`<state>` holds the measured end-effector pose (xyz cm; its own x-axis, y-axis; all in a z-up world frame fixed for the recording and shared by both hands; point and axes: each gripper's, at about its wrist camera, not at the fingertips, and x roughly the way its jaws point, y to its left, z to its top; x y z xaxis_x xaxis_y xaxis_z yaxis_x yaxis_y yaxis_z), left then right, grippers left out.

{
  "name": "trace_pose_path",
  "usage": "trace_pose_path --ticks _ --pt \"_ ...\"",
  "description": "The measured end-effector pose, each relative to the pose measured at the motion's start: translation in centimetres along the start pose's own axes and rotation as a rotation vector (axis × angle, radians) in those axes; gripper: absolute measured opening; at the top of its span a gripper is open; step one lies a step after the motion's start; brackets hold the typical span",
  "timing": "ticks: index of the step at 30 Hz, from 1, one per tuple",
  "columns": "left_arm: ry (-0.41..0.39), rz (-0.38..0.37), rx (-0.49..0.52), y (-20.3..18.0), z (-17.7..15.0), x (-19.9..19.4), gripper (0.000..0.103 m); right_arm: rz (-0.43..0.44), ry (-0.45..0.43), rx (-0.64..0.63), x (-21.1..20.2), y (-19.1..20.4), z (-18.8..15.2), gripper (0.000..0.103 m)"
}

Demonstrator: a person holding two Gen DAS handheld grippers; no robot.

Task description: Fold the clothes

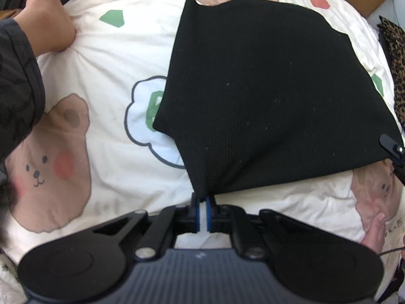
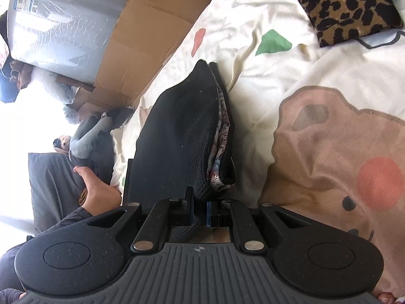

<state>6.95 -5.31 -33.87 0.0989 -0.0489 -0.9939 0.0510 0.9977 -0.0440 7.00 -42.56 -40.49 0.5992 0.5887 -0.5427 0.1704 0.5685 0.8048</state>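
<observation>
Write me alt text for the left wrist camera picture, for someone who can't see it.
The left gripper, jaws shut, pinches the near corner of a black knit garment spread on a cream bedsheet printed with cartoon bears. The right gripper shows at the garment's right edge, and a bare foot rests on the sheet, upper left.

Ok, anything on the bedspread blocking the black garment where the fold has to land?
Nothing visible. Both the left gripper and right gripper pinch the black garment; the leopard-print cloth lies off to one side, apart.
</observation>
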Motion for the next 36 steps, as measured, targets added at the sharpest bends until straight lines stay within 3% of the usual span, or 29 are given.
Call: trace_pose_path --ticks 8,22,36 --pt "0.032 -0.075 -0.037 -0.8 -0.7 0.3 0.004 -0.020 -0.067 0.004 -0.9 -0.1 1.6 0.007" --pt "0.078 -0.210 -0.041 -7.1 -2.9 0.2 0.004 -0.030 -0.211 0.009 -3.6 -0.5 6.8 0.005" --pt "0.091 -0.315 -0.018 -12.5 -3.4 0.6 0.003 -0.059 -0.272 -0.050 -5.4 0.0 11.4 0.004"
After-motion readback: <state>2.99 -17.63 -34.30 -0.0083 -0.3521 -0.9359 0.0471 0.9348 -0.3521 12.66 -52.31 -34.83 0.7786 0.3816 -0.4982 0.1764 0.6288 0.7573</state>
